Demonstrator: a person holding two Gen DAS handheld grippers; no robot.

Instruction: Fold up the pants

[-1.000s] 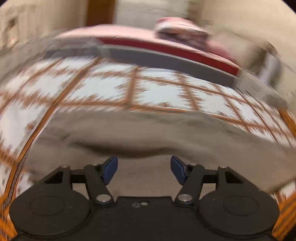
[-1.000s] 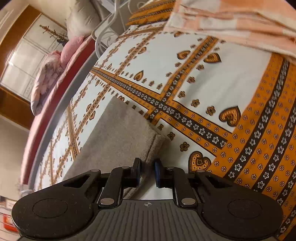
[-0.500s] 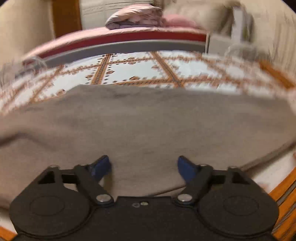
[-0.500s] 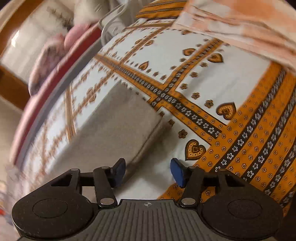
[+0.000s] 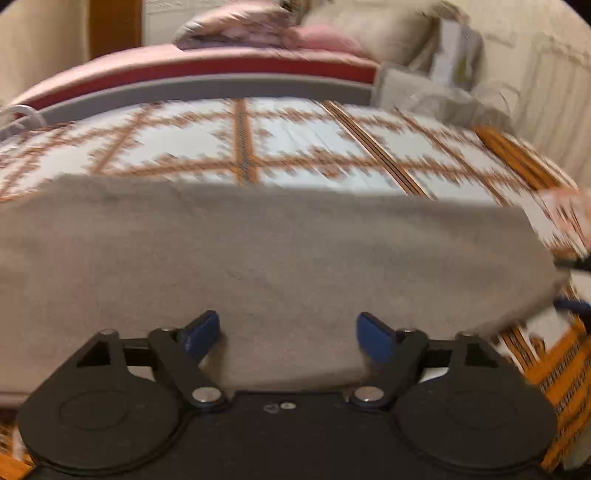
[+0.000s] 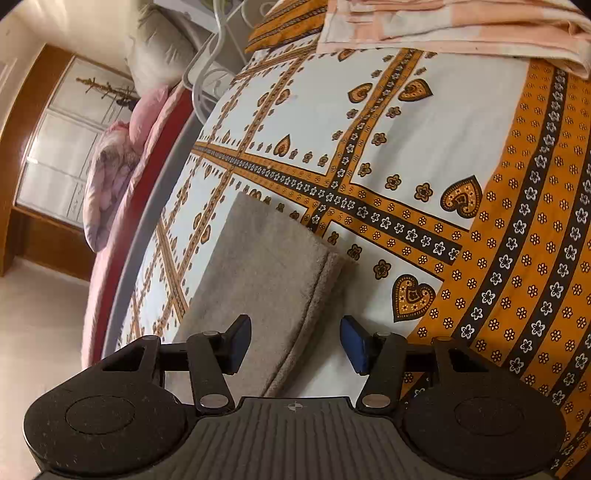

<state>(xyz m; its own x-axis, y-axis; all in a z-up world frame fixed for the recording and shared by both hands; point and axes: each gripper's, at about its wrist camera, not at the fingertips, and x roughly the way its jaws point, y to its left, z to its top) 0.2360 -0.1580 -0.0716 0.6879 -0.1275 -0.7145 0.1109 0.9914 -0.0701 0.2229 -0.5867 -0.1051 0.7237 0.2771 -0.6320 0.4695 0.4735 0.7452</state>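
Grey-brown pants (image 5: 258,258) lie flat on bed sheet (image 6: 424,129) with orange hearts. Left gripper (image 5: 288,332) over pants, jaws opening wide, nothing pinched. Right gripper (image 6: 295,343) at pants' right end, jaws apart, hem between them, not squeezed. Peach blanket (image 6: 461,29) far right.

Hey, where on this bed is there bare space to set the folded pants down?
Bare sheet lies between the grey pants and the peach blanket. Another strip lies beyond the pants toward the grey bed edge.
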